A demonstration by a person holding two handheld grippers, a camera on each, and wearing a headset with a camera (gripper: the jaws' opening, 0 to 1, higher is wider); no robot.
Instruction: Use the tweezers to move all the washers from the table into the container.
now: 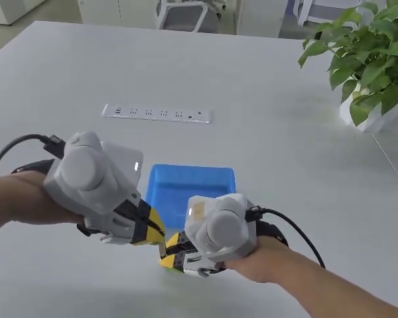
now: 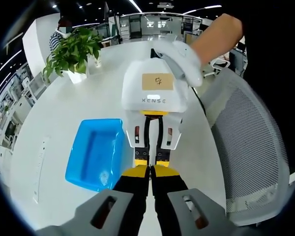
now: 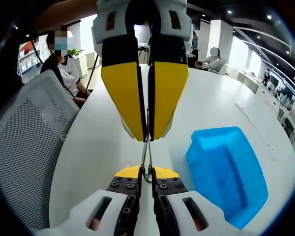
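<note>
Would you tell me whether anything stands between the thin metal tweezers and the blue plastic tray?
Nothing visible does. The thin metal tweezers, held by the left gripper and right gripper, sit beside the blue plastic tray, with bare white table between.

A white power strip (image 1: 157, 113) lay flat in the far middle of the scene, its long side running left to right and its sockets facing up. Well apart from it, at the far right, a leafy green potted plant (image 1: 365, 46) stood upright in a white pot (image 1: 377, 119). Farther back, a white-framed office chair (image 1: 186, 12) stood on the floor. On the near side was a chair with a grey mesh back (image 2: 250, 147). Behind it, in the right gripper view, a person in a white T-shirt (image 3: 66, 71) sat, and a second seated person (image 3: 212, 58) was farther off. Light strips (image 2: 136, 5) ran across the dark ceiling.
</note>
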